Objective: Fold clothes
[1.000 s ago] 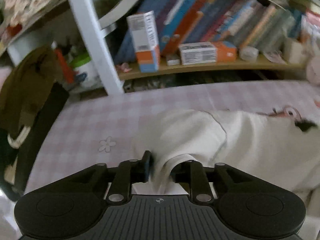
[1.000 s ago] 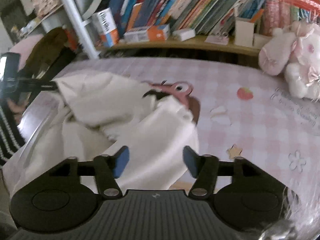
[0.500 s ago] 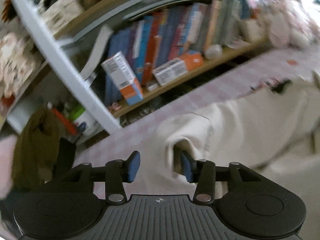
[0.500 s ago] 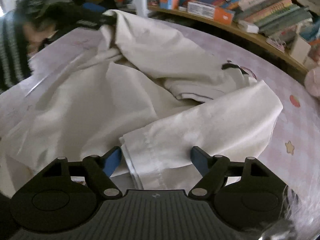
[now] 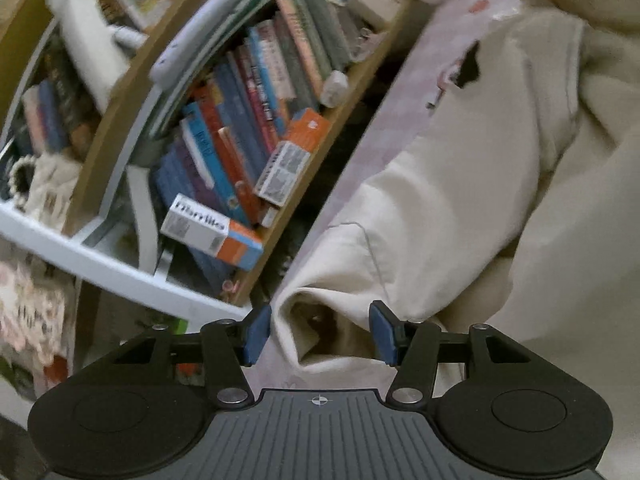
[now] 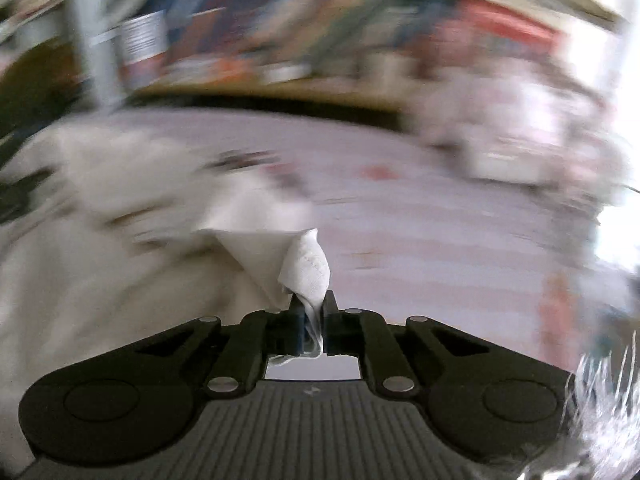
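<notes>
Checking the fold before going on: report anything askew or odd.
The cream garment lies rumpled, not flat. The right gripper pinches a bunched corner; the left gripper, jaws closing, straddles an open cuff without pressing it.

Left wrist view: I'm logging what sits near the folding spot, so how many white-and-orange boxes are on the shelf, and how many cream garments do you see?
white-and-orange boxes: 2
cream garment: 1
Total: 3
</notes>
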A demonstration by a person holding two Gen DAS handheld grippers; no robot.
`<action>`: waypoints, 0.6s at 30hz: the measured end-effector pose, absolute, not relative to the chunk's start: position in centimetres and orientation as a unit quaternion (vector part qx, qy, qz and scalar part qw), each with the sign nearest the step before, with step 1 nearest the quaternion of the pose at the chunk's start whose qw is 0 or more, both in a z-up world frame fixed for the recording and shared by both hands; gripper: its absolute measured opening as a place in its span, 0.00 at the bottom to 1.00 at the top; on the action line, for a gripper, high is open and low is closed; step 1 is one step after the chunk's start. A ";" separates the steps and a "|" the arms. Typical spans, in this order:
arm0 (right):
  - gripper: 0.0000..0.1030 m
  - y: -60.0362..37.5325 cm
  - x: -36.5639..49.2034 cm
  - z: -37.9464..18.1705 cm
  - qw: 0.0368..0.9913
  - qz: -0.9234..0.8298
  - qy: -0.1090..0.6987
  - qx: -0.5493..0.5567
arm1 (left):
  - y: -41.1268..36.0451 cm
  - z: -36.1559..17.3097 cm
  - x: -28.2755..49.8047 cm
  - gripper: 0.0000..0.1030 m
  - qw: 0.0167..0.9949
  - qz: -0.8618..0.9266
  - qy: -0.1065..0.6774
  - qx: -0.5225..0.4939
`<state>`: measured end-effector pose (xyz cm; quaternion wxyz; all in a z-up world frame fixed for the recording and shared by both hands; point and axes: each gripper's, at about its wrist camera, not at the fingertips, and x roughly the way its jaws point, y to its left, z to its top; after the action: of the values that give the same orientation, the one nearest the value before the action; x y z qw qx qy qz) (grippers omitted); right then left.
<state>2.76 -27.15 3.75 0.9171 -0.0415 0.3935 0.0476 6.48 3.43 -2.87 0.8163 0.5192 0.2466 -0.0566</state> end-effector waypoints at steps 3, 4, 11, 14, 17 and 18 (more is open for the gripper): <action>0.07 -30.8 3.4 4.0 0.923 -0.015 0.383 -0.017 | 3.7 -2.6 7.3 0.04 0.823 -0.046 0.259 0.504; 0.07 -31.4 3.3 4.1 0.925 -0.025 0.378 -0.018 | 4.1 -1.7 7.3 0.04 0.841 -0.038 0.256 0.475; 0.06 -35.0 2.6 5.8 0.939 -0.077 0.336 -0.015 | 11.5 6.1 3.8 0.03 0.959 0.071 0.200 0.185; 0.06 -37.5 1.3 7.7 0.952 -0.069 0.296 0.037 | 16.1 10.3 -0.8 0.03 0.984 0.048 0.159 0.071; 0.06 -39.2 1.1 9.5 0.961 -0.063 0.262 0.065 | 18.4 12.9 -3.2 0.03 0.990 0.051 0.129 0.020; 0.06 -39.3 1.5 9.9 0.962 -0.067 0.258 0.062 | 19.2 13.6 -3.5 0.03 0.991 0.057 0.117 -0.004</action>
<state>1.55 -39.26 9.93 0.9618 0.0619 0.2580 -0.0667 -3.45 19.22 13.55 0.9915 -0.0036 0.1173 0.0567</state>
